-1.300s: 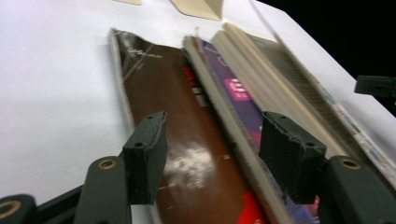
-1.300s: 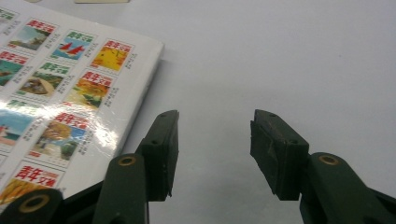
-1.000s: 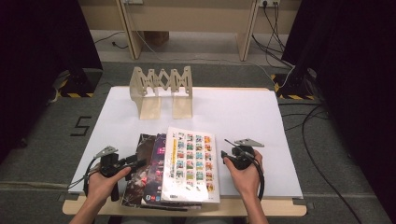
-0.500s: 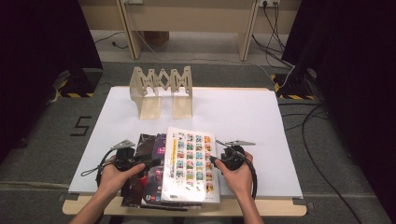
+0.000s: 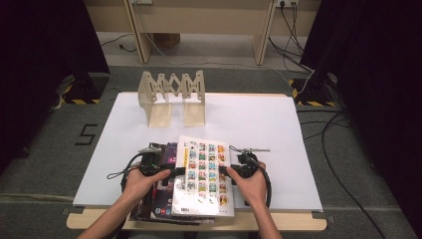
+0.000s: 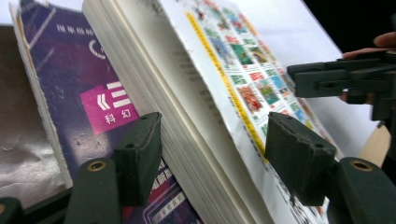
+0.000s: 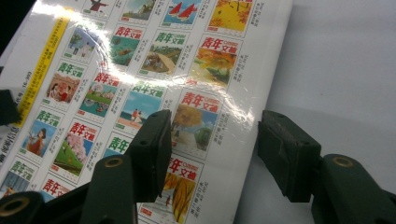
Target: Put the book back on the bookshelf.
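Bright overhead light, glare on glossy cover (image 7: 154,70)

floor: grey carpet (image 5: 59,164) | sides: black curtains (image 5: 45,45) | back: wooden desk legs (image 5: 137,35), cables (image 5: 293,30)

Both my grippers low and level, jaws wide.

My left gripper (image 5: 166,171) sits in my left hand (image 5: 142,180), forearm coming up from below, and points across toward my right; its jaws have just been opening and stand well apart, pads pressing on nothing. My right gripper (image 5: 225,171), in my right hand (image 5: 251,181), points back at it, jaws likewise just opened wide. The two jaw sets face each other, near but apart.
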Motion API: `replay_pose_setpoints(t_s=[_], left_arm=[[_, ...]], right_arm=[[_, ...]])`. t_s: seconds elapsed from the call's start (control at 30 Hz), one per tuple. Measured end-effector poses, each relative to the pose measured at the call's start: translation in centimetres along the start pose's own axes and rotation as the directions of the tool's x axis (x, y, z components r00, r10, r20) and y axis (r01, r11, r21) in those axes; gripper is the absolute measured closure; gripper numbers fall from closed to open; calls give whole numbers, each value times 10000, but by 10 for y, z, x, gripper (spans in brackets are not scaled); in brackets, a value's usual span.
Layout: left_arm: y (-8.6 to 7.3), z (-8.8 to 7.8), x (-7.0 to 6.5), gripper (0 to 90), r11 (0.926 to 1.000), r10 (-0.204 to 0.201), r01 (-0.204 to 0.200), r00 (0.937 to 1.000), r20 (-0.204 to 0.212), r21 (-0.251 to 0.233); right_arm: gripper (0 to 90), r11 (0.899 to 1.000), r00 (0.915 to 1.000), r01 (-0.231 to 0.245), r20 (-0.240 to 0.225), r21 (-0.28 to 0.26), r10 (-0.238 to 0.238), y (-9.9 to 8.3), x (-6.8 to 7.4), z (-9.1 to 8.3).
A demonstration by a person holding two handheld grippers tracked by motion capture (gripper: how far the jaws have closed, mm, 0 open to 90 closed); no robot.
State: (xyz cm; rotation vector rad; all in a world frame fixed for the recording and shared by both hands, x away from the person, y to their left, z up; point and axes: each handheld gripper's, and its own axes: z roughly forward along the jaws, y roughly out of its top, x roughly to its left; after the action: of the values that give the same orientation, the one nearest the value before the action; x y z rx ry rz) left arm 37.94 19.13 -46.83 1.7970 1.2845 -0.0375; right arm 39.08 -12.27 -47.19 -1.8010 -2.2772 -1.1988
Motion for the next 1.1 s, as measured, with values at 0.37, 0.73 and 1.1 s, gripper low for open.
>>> replay_pose_setpoints(t_s=[0.37,0.73,1.1], left_arm=[[3,-6,-4,491,9910,-1230,1214,9920,-268,-557],[-16,1,-11,562,9370,-3487,3489,9315,1035,165],[-10,-4,3,724,9555,-2949,2917,9415,1629,436]], right_arm=[[424,9994,9995,-257,200,-244,262,-2,4,2],[425,9987,9988,-280,381,-415,296,-4,7,2],[467,9993,9996,161,254,-329,-153,11,4,-3]])
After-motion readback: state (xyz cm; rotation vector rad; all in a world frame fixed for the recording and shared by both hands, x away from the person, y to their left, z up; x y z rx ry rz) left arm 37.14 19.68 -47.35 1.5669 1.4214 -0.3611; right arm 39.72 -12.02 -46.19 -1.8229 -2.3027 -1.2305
